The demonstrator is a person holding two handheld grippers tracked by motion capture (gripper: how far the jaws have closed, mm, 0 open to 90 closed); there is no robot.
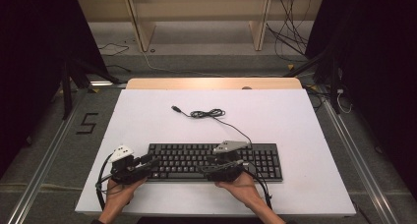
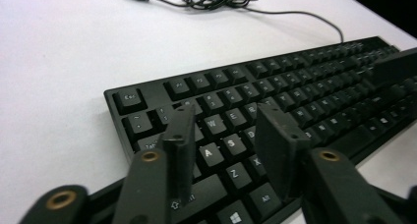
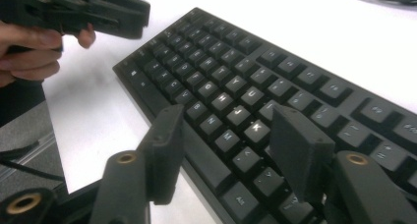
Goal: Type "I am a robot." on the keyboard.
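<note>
Keyboard [image 1: 216, 161]: lies flat near the counter's [image 1: 305, 135] front edge, long side parallel to it, so both hands reach the keys.
Cord [image 1: 209, 114]: runs from the keyboard's back toward the far edge, bunched in a loose coil, plug lying free; it seems unconnected.
Left tool [image 1: 150, 161]: over the keyboard's left end, jaws apart above the letter keys, grasping nothing.
Right tool [image 1: 210, 160]: over the middle keys, jaws spread and empty, likely poised for pressing a key.
</note>
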